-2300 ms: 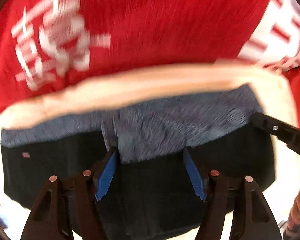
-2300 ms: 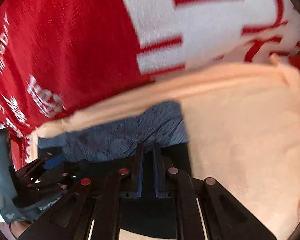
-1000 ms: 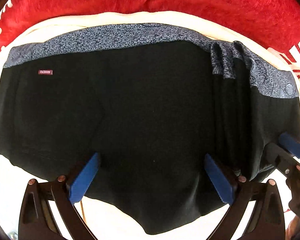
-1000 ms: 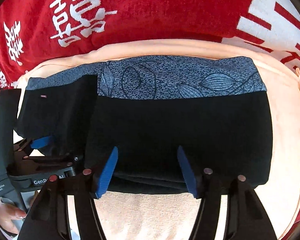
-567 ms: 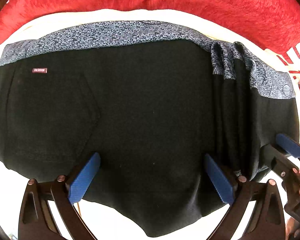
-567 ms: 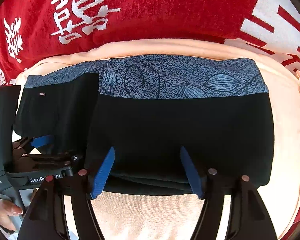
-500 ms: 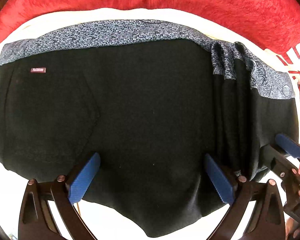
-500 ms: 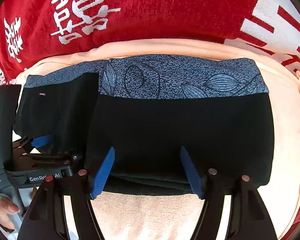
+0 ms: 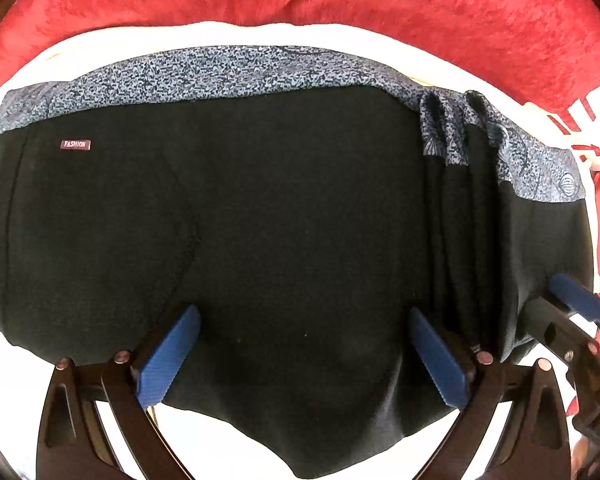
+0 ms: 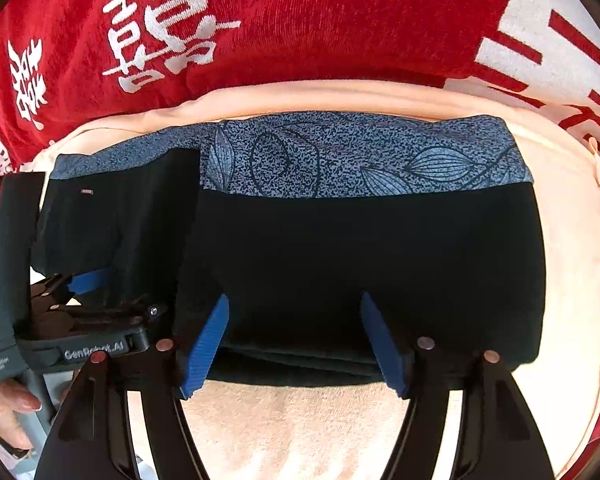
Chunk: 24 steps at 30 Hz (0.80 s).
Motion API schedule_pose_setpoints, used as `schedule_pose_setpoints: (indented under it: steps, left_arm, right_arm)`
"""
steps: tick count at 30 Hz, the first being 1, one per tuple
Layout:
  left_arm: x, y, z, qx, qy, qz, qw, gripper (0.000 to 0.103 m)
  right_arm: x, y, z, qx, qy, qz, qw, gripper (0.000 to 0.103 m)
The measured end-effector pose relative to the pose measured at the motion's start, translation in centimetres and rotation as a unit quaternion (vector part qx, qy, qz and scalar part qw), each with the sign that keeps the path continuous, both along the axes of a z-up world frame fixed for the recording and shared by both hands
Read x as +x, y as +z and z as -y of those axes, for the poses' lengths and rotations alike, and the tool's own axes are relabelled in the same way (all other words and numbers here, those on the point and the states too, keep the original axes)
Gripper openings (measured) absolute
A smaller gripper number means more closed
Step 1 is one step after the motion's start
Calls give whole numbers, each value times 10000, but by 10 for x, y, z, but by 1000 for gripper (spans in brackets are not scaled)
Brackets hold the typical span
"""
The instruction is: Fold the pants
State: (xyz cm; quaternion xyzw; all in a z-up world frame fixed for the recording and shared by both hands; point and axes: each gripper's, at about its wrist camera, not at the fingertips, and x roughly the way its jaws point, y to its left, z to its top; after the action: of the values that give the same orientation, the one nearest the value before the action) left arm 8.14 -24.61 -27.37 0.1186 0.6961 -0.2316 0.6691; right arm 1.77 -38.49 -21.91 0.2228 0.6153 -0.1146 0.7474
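The left gripper stands wide apart, gripping nothing, its blue pads low over the near part of the pants. The right gripper is likewise spread, its pads straddling the near edge of the folded stack without pinching it. In the right view the left gripper shows at the stack's left side, held by a hand.

The pants lie folded into a compact black rectangle on a peach towel, which rests on a red blanket with white characters. The blue patterned waistband runs along the far edge. A small label sits near the far left corner, and several pleats gather toward the right in the left view.

The cloth looks soft, light and limp; it will likely sag and slide layer over layer if lifted by a single ply. A sound hold would pinch all layers together at the near edge, one gripper toward each corner. The pleated section may want smoothing, since bunched fabric tends to spoil a flat fold. The towel nap probably gives some grip, so dragging could rumple the bottom layer.
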Motion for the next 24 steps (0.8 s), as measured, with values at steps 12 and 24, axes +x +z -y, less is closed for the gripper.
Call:
schedule_pose_setpoints:
  steps: [12,24]
  left_arm:
    - [-3,43,-28,168,150,325,9992,103]
    - [22,62,-101,-11,773,591,9953,103]
  right_arm:
    - [-13,32,-29,115,135,-5,9998,72]
    - [17,-5,-57,367,132,-535,9978,77]
